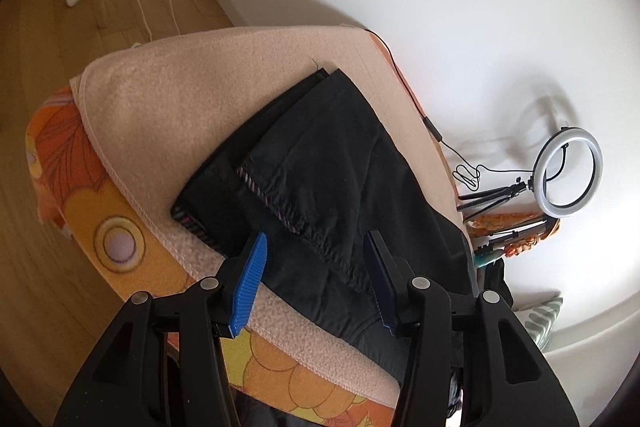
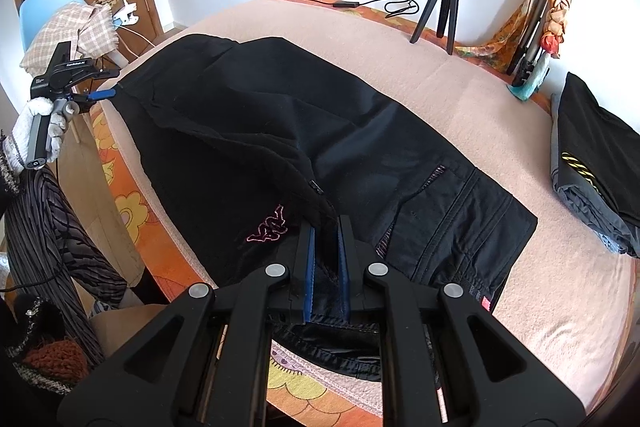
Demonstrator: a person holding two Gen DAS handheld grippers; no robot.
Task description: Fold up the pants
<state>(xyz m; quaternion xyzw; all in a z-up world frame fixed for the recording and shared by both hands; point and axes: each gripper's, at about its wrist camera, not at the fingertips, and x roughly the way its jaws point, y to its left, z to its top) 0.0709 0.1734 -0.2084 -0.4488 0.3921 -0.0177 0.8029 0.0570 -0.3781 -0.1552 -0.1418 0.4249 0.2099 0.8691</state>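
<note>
pink blanket over the table, black pants spread across it, one leg folded over. right gripper clamped on pants fabric nr the waist. left gripper apart, jaws above the hem end, nothing gripped. ring light by wall.

Pants: matt black woven cloth. Blanket: fuzzy pink fleece. Gripper pads: ribbed blue plastic on matt black plastic frames. Floor: smooth wood.
</note>
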